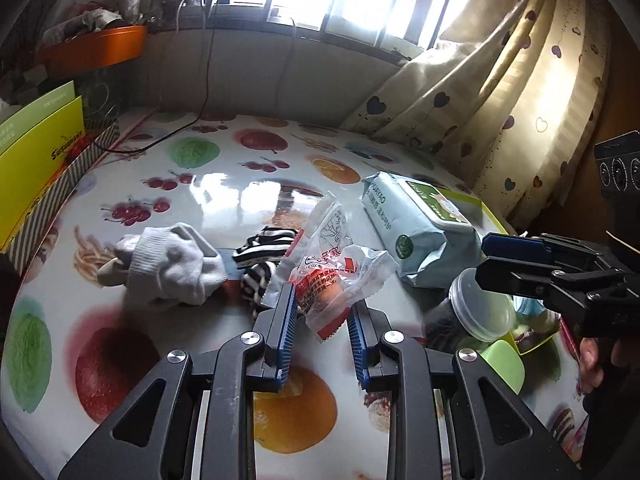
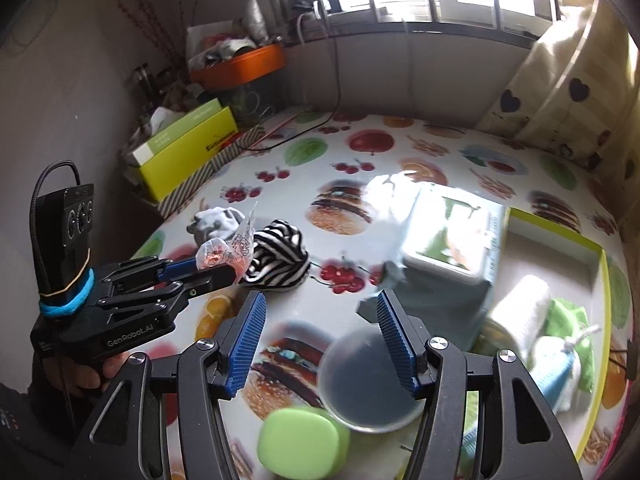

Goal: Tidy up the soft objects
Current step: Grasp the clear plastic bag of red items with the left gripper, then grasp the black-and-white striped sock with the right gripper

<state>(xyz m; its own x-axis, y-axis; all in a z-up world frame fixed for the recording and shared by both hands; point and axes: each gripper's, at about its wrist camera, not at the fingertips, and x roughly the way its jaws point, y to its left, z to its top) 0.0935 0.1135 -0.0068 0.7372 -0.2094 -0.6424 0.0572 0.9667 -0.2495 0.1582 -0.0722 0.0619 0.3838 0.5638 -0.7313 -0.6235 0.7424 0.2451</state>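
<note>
My left gripper [image 1: 322, 306] is shut on a clear plastic snack packet [image 1: 336, 280] with red print, held above the table; the packet also shows in the right wrist view [image 2: 228, 254]. A grey-white sock [image 1: 168, 266] and a black-and-white striped sock [image 1: 262, 258] lie just beyond it. My right gripper [image 2: 320, 320] is open and empty above a clear-lidded jar [image 2: 370, 380]. A pale blue wet-wipes pack [image 2: 448, 256] lies ahead of it. A yellow-green tray [image 2: 600, 280] at the right holds rolled cloths [image 2: 560, 336].
A fruit-print tablecloth [image 1: 224, 184] covers the table. A yellow box [image 1: 36, 160] and an orange bin [image 1: 96, 46] stand at the far left. A green soft block [image 2: 300, 444] lies near the jar. Heart-print curtains [image 1: 500, 92] hang at the right.
</note>
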